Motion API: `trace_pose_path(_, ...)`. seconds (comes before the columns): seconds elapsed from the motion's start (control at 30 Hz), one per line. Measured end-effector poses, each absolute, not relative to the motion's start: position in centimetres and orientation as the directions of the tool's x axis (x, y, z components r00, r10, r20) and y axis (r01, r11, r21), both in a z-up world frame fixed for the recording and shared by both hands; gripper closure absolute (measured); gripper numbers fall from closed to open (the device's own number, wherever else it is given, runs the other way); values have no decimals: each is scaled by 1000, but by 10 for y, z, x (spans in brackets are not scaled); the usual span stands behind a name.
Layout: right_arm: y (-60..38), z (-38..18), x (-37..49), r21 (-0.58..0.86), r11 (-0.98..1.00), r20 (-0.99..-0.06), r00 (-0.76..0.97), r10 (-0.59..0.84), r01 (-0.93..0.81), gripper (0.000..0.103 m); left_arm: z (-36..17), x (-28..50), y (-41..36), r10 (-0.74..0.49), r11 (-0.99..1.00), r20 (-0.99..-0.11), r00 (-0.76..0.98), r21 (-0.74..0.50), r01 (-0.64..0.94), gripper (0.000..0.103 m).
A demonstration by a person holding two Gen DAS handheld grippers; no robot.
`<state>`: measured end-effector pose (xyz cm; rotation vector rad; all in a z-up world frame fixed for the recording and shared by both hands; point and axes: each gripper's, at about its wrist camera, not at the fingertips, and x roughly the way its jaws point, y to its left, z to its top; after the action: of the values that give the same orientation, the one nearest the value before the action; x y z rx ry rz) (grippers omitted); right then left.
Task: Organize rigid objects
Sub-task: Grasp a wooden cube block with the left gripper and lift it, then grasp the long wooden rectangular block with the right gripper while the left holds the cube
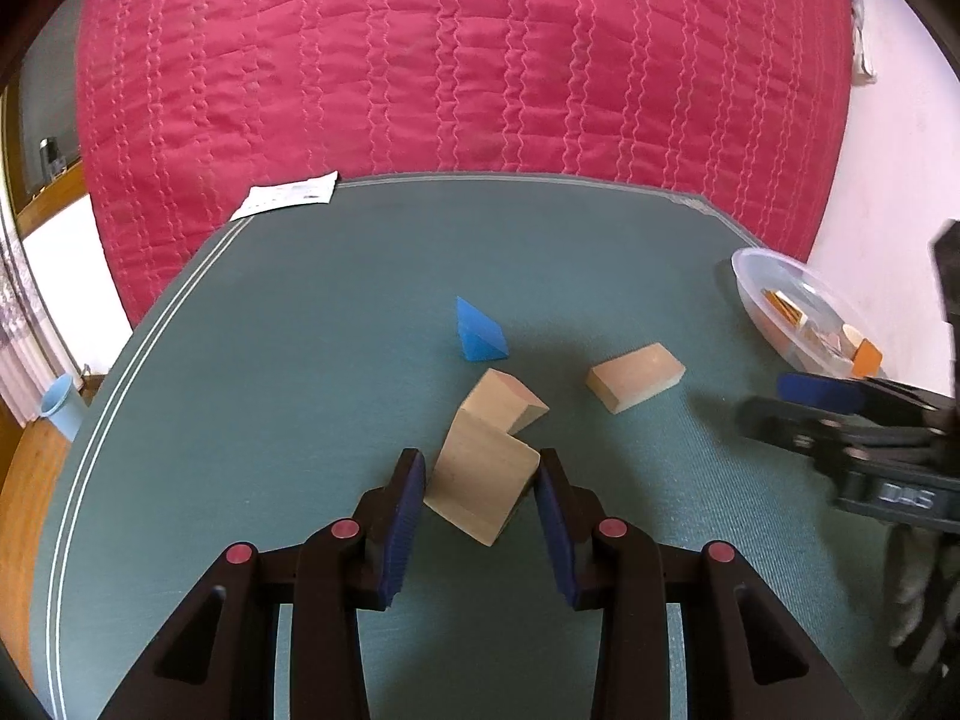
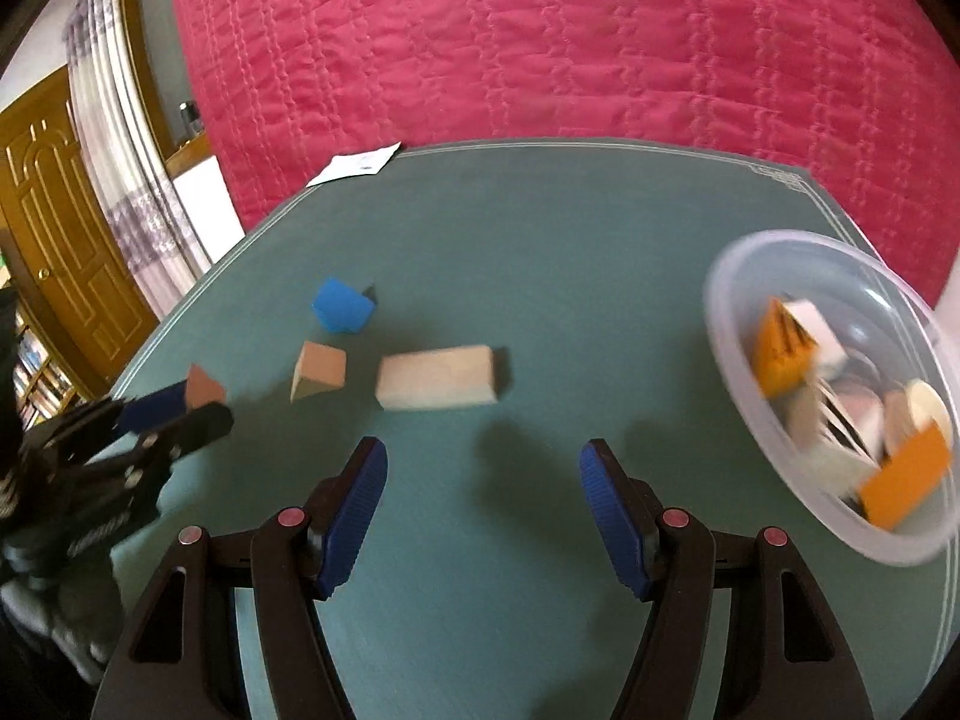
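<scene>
My left gripper (image 1: 480,463) is shut on a pale wooden block (image 1: 480,492) low in the middle of the left wrist view, with a blue pad against each side. Just behind it lie a wooden wedge (image 1: 510,402), a blue triangular block (image 1: 480,330) and a rectangular wooden block (image 1: 636,378). My right gripper (image 2: 483,480) stands open over the green mat with nothing between its fingers. The rectangular block (image 2: 438,384) lies ahead of it. A clear plastic bowl (image 2: 720,324) at the right holds several orange and white blocks. The left gripper (image 2: 180,414) shows at the left edge.
The green mat (image 1: 270,360) covers a table pushed against a bed with a pink quilted cover (image 1: 450,60). A white paper slip (image 1: 288,195) lies at the mat's far left corner. A light blue cup (image 1: 60,405) stands off the left edge. A wooden door (image 2: 54,240) is far left.
</scene>
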<state>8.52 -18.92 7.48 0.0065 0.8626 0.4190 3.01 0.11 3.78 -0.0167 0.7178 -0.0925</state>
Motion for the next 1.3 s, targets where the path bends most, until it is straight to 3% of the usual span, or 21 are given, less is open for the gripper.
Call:
trace_pose_path(0.63,-126,50,130,72,910,-784,541,304,-408,34,35,33,18,-104,994,-661,743,-83,65,63)
trace_pose_path(0.77,-124,50,128,46,916,-785,553,280,-398,42,31,34,17,-102,995,-670,736,-80,65,63)
trace_pose_path(1.3,-149,56,120,156,904,-764,531,366,-398,42,26,45,19,-75,996,-700,710,-82,24,63)
